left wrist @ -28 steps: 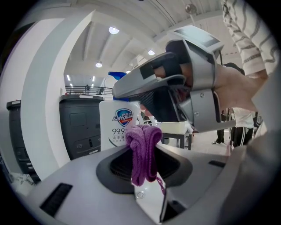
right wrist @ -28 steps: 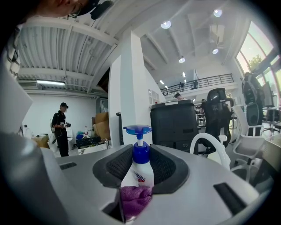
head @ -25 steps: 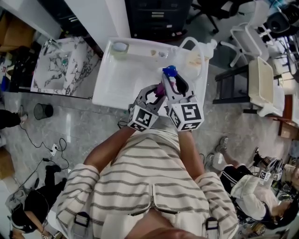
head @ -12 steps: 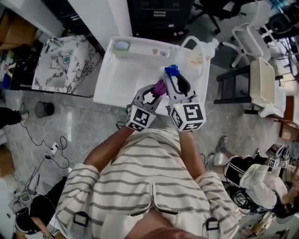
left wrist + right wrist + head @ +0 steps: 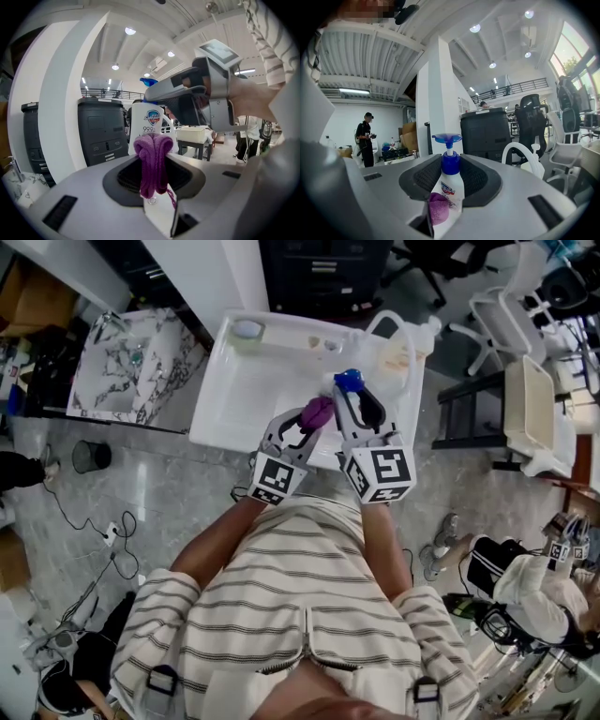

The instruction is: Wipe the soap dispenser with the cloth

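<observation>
My right gripper (image 5: 351, 405) is shut on a white soap dispenser (image 5: 450, 190) with a blue pump head (image 5: 347, 381), holding it upright over the white basin (image 5: 234, 404). In the right gripper view its jaws clasp the bottle's sides. My left gripper (image 5: 305, 427) is shut on a bunched purple cloth (image 5: 153, 159). The cloth (image 5: 319, 412) presses against the bottle's left side, where it shows as a purple wad (image 5: 438, 208). In the left gripper view the dispenser (image 5: 149, 121) stands just behind the cloth, with the right gripper (image 5: 206, 96) reaching in from the right.
A white curved faucet (image 5: 392, 329) and a pale cup (image 5: 247, 331) sit at the basin's far side. A marble-patterned sink (image 5: 127, 367) is at the left, a white cart (image 5: 527, 404) at the right, a dark bin (image 5: 89, 458) and cables on the floor.
The left gripper has shifted slightly, carrying the cloth a little farther along the bottle's side. The right gripper and the dispenser have stayed put.
</observation>
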Action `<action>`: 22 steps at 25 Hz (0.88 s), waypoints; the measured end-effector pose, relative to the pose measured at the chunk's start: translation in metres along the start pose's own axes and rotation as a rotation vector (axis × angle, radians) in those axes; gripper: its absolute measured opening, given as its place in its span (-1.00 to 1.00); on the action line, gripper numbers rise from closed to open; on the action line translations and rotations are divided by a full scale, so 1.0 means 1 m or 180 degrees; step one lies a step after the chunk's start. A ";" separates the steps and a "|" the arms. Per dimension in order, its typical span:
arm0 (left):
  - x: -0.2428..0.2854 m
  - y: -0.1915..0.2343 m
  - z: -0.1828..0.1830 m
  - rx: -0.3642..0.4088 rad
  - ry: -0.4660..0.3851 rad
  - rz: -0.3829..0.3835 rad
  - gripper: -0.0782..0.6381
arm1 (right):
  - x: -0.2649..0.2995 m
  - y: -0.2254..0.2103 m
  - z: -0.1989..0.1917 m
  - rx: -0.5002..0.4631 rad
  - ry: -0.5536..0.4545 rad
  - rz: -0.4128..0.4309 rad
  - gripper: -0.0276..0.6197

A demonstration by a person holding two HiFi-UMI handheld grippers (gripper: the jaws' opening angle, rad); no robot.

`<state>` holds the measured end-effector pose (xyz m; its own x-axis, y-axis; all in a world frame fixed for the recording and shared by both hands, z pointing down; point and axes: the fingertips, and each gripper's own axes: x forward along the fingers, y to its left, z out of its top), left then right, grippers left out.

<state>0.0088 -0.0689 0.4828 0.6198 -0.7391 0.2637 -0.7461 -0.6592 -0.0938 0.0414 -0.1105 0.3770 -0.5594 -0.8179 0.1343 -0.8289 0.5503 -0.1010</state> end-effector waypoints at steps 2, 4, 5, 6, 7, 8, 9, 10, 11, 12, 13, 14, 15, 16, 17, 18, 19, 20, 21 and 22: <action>-0.002 0.002 0.001 0.0004 -0.0010 0.0030 -0.44 | -0.001 0.000 -0.001 0.0006 -0.0008 0.0002 -0.51; -0.004 0.004 0.002 0.0002 -0.0018 0.0058 -0.44 | -0.003 0.000 -0.001 0.0003 -0.0011 0.0006 -0.51; -0.005 0.005 0.003 -0.0001 -0.0026 0.0068 -0.44 | -0.004 0.000 -0.001 -0.0001 -0.0009 0.0007 -0.51; -0.007 0.006 0.005 -0.0003 -0.0037 0.0077 -0.44 | -0.005 0.000 -0.001 -0.0005 -0.0008 0.0008 -0.51; -0.008 0.006 0.008 -0.0003 -0.0053 0.0084 -0.44 | -0.006 0.000 -0.001 -0.0008 -0.0009 0.0007 -0.51; -0.010 0.007 0.011 -0.0007 -0.0074 0.0088 -0.44 | -0.006 -0.001 -0.001 -0.0011 -0.0012 0.0004 -0.51; -0.011 0.007 0.015 -0.0016 -0.0100 0.0091 -0.44 | -0.007 -0.001 -0.001 -0.0012 -0.0017 0.0000 -0.51; -0.012 0.008 0.019 -0.0036 -0.0128 0.0093 -0.44 | -0.008 -0.002 0.000 -0.0013 -0.0023 -0.0004 -0.51; -0.013 0.009 0.022 -0.0062 -0.0154 0.0097 -0.44 | -0.009 -0.003 0.000 -0.0013 -0.0026 -0.0009 -0.51; -0.014 0.011 0.025 -0.0086 -0.0175 0.0103 -0.44 | -0.009 -0.004 0.000 -0.0012 -0.0027 -0.0014 -0.51; -0.014 0.012 0.027 -0.0102 -0.0191 0.0111 -0.44 | -0.010 -0.004 0.000 -0.0011 -0.0026 -0.0017 -0.51; -0.015 0.014 0.029 -0.0111 -0.0204 0.0117 -0.44 | -0.010 -0.005 0.000 -0.0010 -0.0025 -0.0021 -0.51; -0.015 0.015 0.030 -0.0116 -0.0215 0.0119 -0.44 | -0.010 -0.005 0.000 -0.0011 -0.0023 -0.0023 -0.51; -0.015 0.015 0.032 -0.0117 -0.0224 0.0117 -0.44 | -0.011 -0.006 0.000 -0.0014 -0.0021 -0.0025 -0.51; -0.015 0.015 0.033 -0.0116 -0.0233 0.0113 -0.44 | -0.011 -0.007 0.000 -0.0017 -0.0019 -0.0027 -0.51; -0.015 0.015 0.034 -0.0114 -0.0242 0.0113 -0.44 | -0.012 -0.008 -0.001 -0.0020 -0.0017 -0.0027 -0.50; -0.015 0.016 0.035 -0.0115 -0.0255 0.0115 -0.44 | -0.013 -0.010 -0.002 -0.0021 -0.0014 -0.0026 -0.50; -0.014 0.017 0.036 -0.0122 -0.0270 0.0117 -0.44 | -0.013 -0.011 -0.003 -0.0020 -0.0014 -0.0022 -0.50; -0.014 0.019 0.038 -0.0141 -0.0286 0.0114 -0.44 | -0.014 -0.012 -0.004 -0.0018 -0.0016 -0.0014 -0.51; -0.014 0.021 0.039 -0.0171 -0.0303 0.0105 -0.44 | -0.014 -0.013 -0.004 -0.0014 -0.0020 0.0001 -0.50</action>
<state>-0.0057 -0.0776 0.4401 0.6131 -0.7718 0.1685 -0.7769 -0.6278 -0.0487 0.0599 -0.1052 0.3807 -0.5597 -0.8187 0.1280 -0.8286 0.5514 -0.0966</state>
